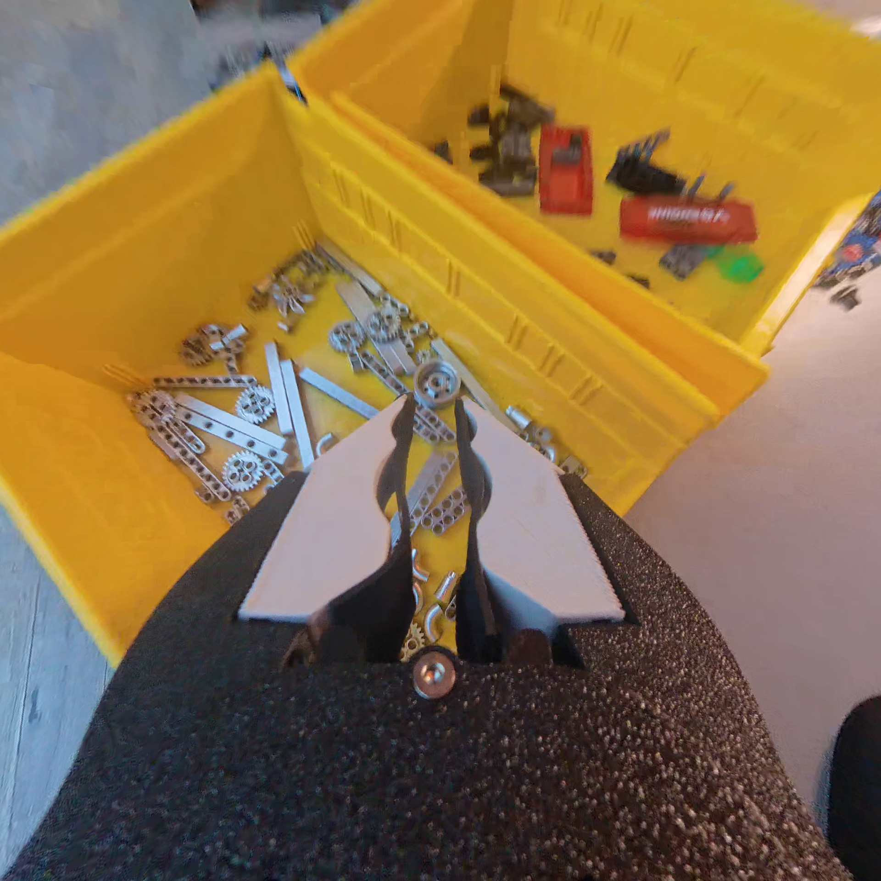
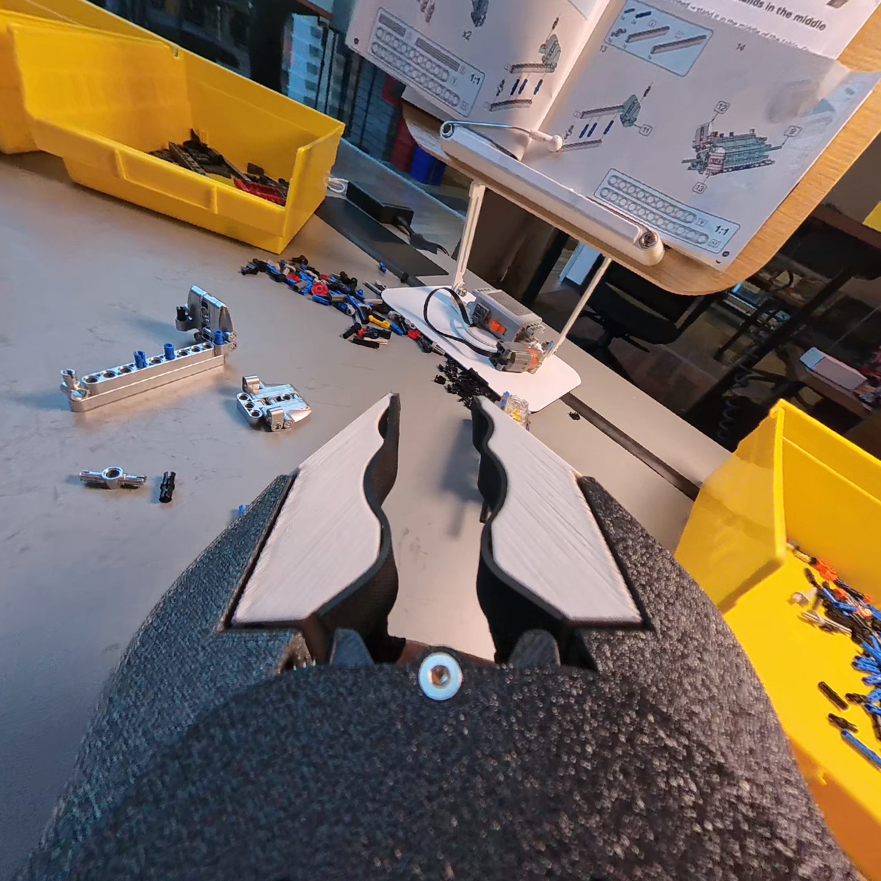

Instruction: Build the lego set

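Observation:
My left gripper [image 1: 434,403] is over a yellow bin [image 1: 143,248] full of silver beams, gears and strips. Its fingertips [image 1: 408,405] are closed on a silver wheel hub [image 1: 436,384], which sits between the two tips above the other parts. My right gripper [image 2: 436,405] is open and empty above the grey table [image 2: 119,548]. Ahead and to its left lie a silver beam assembly with blue pins [image 2: 148,367], a silver joint piece [image 2: 271,405], a small silver connector [image 2: 112,476] and a black pin [image 2: 167,486].
A second yellow bin [image 1: 619,119] holds black and red parts. In the right wrist view there is a yellow bin at the far left [image 2: 190,157], another at the right [image 2: 786,596], a pile of small pins [image 2: 333,291], a grey motor with cable [image 2: 510,324] and an instruction stand [image 2: 619,119]. The grippers' ends are close to 60 cm from one another. From the right gripper's tips to the silver joint piece [image 2: 271,405] is close to 12 cm.

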`<state>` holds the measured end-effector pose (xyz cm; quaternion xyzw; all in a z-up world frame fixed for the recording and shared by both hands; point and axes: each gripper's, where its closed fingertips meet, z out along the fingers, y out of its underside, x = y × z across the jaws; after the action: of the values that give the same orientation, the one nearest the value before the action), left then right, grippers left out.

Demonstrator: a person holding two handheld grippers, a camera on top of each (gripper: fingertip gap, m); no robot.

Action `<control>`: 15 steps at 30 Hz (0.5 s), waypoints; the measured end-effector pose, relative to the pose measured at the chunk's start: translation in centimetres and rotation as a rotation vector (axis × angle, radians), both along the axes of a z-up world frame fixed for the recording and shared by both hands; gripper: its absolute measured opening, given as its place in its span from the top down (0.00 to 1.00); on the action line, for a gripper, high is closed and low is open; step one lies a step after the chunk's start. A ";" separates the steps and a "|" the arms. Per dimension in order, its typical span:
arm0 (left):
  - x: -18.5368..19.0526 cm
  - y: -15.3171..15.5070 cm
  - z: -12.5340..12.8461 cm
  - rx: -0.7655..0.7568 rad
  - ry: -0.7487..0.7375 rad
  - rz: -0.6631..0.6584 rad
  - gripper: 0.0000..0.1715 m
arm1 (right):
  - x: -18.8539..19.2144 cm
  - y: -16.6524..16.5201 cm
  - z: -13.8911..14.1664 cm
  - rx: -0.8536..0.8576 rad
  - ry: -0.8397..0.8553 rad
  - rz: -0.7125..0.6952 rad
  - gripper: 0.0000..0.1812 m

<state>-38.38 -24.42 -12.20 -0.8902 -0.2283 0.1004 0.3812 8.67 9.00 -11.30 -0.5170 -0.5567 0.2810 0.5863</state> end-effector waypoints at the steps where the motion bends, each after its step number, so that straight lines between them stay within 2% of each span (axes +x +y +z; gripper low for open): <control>1: 0.0 0.1 -1.7 -0.071 -0.058 -0.012 0.90 | -0.1 -0.1 -0.1 0.007 -0.007 0.002 0.84; 5: 0.5 -0.4 -5.9 -0.301 -0.144 -0.066 0.87 | -0.2 -0.3 -0.3 0.024 -0.021 0.009 0.84; 11: 0.4 -2.3 -6.1 -0.540 -0.116 -0.160 0.87 | -0.4 -0.4 -0.6 0.023 -0.033 0.015 0.84; 15: 0.5 -4.3 -6.7 -0.715 -0.148 -0.252 0.87 | -0.5 -0.5 -0.7 0.033 -0.042 0.021 0.84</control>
<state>-37.88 -28.74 -18.95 -0.9929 -0.0947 0.0616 0.0384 8.19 8.52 -12.03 -0.5072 -0.5790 0.2672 0.5798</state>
